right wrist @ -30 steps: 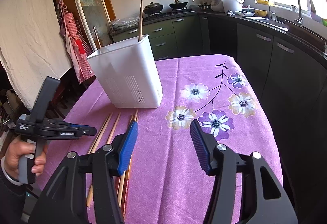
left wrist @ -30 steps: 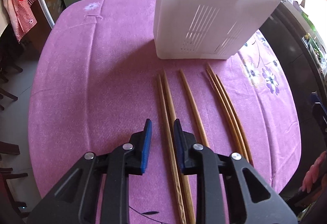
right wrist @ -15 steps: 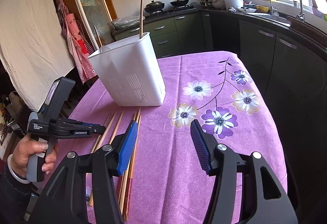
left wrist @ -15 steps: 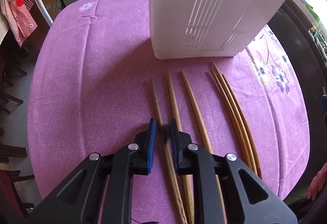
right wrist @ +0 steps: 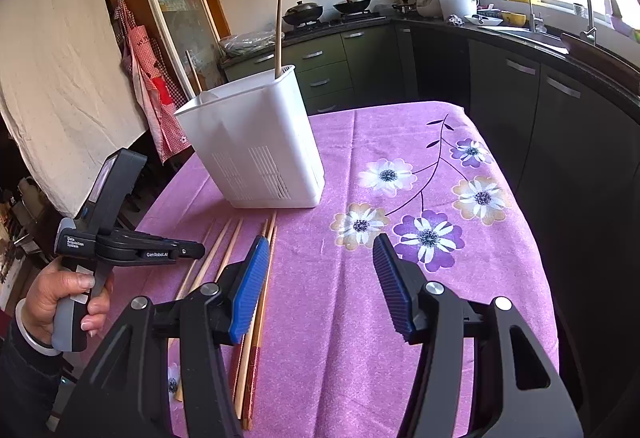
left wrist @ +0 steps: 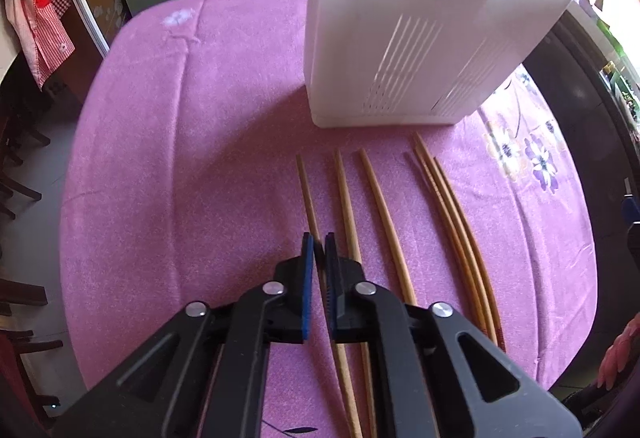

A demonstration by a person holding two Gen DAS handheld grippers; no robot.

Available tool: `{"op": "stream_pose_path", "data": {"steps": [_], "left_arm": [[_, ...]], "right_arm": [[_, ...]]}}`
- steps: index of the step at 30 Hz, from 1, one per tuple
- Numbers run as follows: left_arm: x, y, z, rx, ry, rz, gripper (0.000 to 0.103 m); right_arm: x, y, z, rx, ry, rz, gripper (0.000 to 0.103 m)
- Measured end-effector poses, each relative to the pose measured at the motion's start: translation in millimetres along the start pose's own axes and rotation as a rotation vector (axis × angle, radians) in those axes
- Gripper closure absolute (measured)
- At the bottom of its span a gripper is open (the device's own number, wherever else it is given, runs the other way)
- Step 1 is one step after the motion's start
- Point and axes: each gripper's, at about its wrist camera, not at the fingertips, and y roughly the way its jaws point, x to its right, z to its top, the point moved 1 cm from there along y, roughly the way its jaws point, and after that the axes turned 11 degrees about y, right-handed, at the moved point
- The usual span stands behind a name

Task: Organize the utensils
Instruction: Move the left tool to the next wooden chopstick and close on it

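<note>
Left gripper (left wrist: 317, 244) has just been closing, and now it pinches the leftmost chopstick (left wrist: 306, 184) lying on the bench (left wrist: 160, 158) before the white holder (left wrist: 400, 38). Right gripper (right wrist: 318, 258) hangs half-open, holding nothing.

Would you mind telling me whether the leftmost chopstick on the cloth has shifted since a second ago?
Yes. The leftmost chopstick lay against its neighbour; now, with the left gripper closed on it, it sits apart, further left of the white holder.

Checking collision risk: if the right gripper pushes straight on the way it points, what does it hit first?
Likely the bare purple floral tablecloth: the right gripper is open, angled down at it. The wooden chopsticks lie just left of that line; depth unclear.
</note>
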Motion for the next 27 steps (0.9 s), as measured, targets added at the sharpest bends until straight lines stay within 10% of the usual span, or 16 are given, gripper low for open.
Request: {"op": "stream_pose_path", "data": {"steps": [8,19,27], "left_arm": [[-0.4,-65.1,-2.4,0.137,0.024,0.035,0.100],[-11.6,6.4,-2.7,-0.054,-0.047,-0.013,0.099],[-7.8,13.5,-1.8,-0.089,-0.026,0.018,0.080]], "right_arm": [[-1.4,-7.4,2.1,0.017,0.000,0.005,0.048],[-8.5,-10.8,-1.7,0.006,-0.022,0.010,0.046],[-1.7,-8.5,0.1,0.004,0.002,0.013,0.045]]}}
